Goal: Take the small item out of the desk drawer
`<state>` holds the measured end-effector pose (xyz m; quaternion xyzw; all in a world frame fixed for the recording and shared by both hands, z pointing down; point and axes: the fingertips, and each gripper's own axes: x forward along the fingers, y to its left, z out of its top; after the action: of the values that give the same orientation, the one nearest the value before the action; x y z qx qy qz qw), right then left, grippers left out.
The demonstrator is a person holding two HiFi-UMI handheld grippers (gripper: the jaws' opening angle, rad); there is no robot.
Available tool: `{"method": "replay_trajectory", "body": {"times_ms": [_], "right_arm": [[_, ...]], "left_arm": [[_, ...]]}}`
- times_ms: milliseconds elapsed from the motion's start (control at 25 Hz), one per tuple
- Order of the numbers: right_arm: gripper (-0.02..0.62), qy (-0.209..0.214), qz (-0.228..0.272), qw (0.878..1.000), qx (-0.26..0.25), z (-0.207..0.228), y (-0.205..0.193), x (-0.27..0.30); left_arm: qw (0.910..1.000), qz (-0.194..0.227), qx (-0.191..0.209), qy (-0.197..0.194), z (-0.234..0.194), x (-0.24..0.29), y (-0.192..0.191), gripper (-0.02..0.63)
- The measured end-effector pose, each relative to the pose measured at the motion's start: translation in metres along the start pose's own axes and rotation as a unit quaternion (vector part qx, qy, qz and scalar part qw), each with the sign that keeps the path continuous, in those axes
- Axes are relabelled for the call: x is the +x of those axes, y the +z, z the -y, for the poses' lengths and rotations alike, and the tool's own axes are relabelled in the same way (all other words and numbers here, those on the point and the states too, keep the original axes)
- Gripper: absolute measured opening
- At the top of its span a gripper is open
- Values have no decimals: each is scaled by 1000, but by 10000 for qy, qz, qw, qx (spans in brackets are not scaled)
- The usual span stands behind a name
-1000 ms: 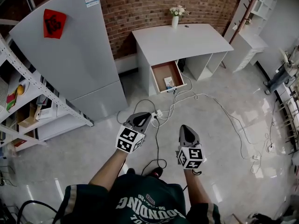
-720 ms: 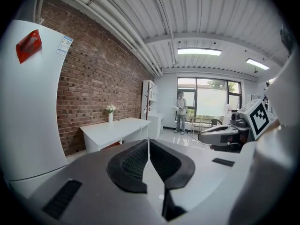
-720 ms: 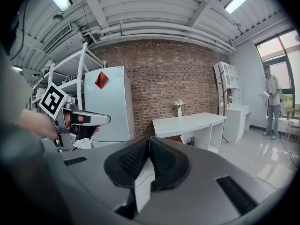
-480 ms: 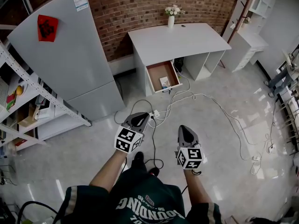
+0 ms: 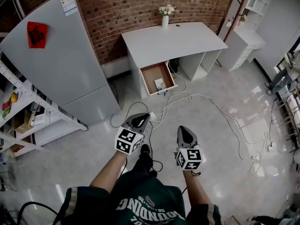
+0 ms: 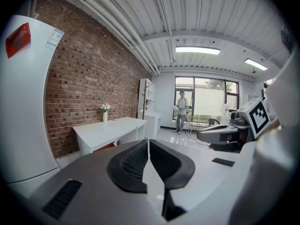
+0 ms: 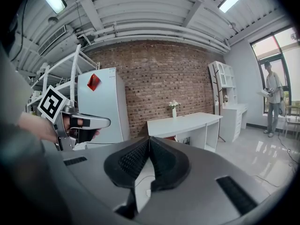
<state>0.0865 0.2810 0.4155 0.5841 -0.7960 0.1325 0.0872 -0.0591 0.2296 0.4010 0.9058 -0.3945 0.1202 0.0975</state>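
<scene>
- Grey fridge [image 5: 61,55] stands at the far left, one of it, with no part in the task.
- Left gripper [image 5: 142,119] hangs over the floor, its jaws pressed together with nothing between them. Its own view shows the ribbed pads meeting along their length.
- Open drawer [image 5: 152,74] juts from the white counter [image 5: 187,39], well apart from both grippers. There is one drawer and one counter.
- Small item [image 5: 160,83], pale and flat, lies inside the drawer near its front edge, and I count one. Its long axis seems to run front to back, though it is too small to be sure.
- Right gripper [image 5: 184,130] likewise has its jaws closed and empty.
- Two grippers, then, with the item straight ahead between their lines. The left looks slightly nearer, and either must spread its jaws before reaching in.
</scene>
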Motion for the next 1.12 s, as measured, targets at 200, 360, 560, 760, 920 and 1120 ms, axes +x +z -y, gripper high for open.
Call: {"method": "replay_trajectory", "body": {"times_ms": [200, 360, 560, 760, 920, 1120], "right_arm": [[25, -50, -9, 10000, 8, 17, 4, 18], [25, -64, -41, 10000, 1, 31, 9, 35], [25, -22, -116, 9999, 3, 41, 15, 67], [25, 1, -200, 9998, -51, 49, 24, 103], [25, 6, -235, 9997, -88, 52, 34, 134], [25, 1, -267, 9996, -129, 53, 47, 171]], "left_arm": [[10000, 21, 21, -79, -5, 29, 7, 25], [9999, 14, 34, -129, -10, 51, 13, 25], [9999, -29, -20, -144, -28, 78, 15, 25], [9998, -48, -97, -160, -53, 105, 19, 25], [9997, -43, -136, -177, -77, 124, 25, 25], [9997, -56, -166, -189, -110, 145, 31, 25]]}}
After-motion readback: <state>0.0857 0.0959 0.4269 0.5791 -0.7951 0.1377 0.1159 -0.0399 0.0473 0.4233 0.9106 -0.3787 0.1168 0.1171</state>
